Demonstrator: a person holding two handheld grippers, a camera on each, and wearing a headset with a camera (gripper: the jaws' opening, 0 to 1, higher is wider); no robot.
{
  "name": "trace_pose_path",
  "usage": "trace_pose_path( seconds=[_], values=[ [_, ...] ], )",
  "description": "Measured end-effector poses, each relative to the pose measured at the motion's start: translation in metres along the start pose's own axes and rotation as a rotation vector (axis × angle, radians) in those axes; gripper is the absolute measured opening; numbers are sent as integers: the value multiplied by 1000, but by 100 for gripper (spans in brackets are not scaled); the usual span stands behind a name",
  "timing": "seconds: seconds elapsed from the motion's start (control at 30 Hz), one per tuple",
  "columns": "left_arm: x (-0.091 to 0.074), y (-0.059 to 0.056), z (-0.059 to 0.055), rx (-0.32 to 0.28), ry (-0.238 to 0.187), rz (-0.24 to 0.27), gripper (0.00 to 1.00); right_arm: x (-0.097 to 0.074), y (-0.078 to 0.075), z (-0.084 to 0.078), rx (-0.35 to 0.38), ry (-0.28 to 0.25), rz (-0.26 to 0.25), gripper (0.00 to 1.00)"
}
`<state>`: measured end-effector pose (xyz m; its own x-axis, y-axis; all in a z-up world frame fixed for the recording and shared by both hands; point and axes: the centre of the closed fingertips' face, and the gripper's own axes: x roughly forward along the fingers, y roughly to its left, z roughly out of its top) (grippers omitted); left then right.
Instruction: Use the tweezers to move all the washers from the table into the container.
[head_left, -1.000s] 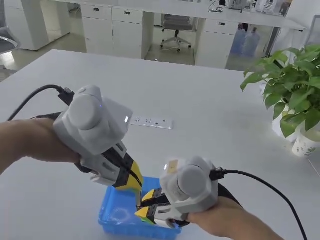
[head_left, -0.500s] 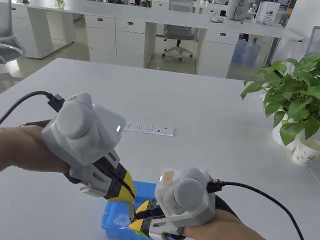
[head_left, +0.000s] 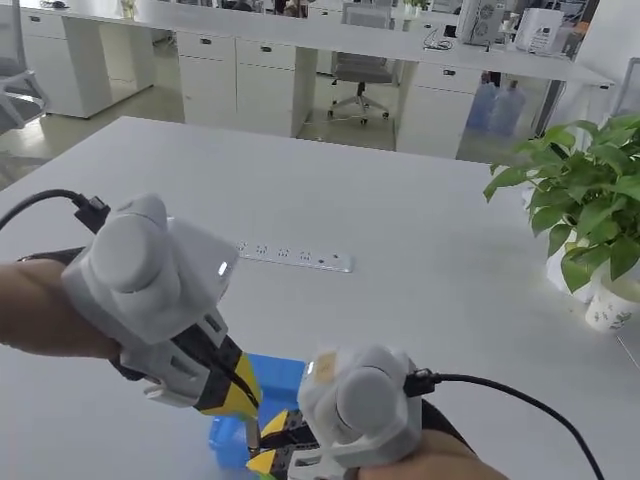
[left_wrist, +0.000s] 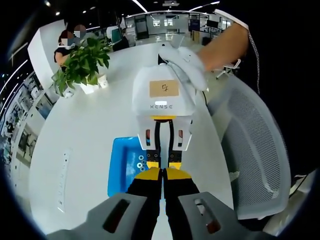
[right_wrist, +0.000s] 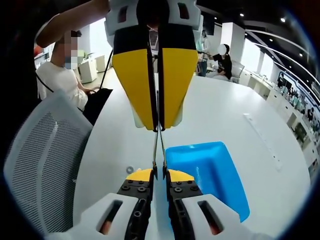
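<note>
Tweezers (right_wrist: 158, 145) bridge the two claws: left gripper (right_wrist: 156, 127) is pressed tight on one end, right gripper (right_wrist: 159, 174) pinches the legs. Beneath them, near us, the blue container (right_wrist: 210, 170) holds washers (left_wrist: 140, 161). One washer (right_wrist: 130, 170) lies on the table (right_wrist: 220, 115) beside it.

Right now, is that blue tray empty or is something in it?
Not empty: the left gripper view shows several small washers lying inside the blue container.

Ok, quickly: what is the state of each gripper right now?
Left gripper: shut on the tweezers.
Right gripper: shut on the same tweezers.
</note>
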<state>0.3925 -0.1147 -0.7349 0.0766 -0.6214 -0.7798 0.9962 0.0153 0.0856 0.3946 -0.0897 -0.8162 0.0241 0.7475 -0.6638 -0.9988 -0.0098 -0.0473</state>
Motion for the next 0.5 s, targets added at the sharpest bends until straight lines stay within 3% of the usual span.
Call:
trace_pose_path(
  seconds=[0.5],
  values=[
    [6,-28,-15,-20,15,-9,3,19,28,-6,-17,-4,45,12]
  ],
)
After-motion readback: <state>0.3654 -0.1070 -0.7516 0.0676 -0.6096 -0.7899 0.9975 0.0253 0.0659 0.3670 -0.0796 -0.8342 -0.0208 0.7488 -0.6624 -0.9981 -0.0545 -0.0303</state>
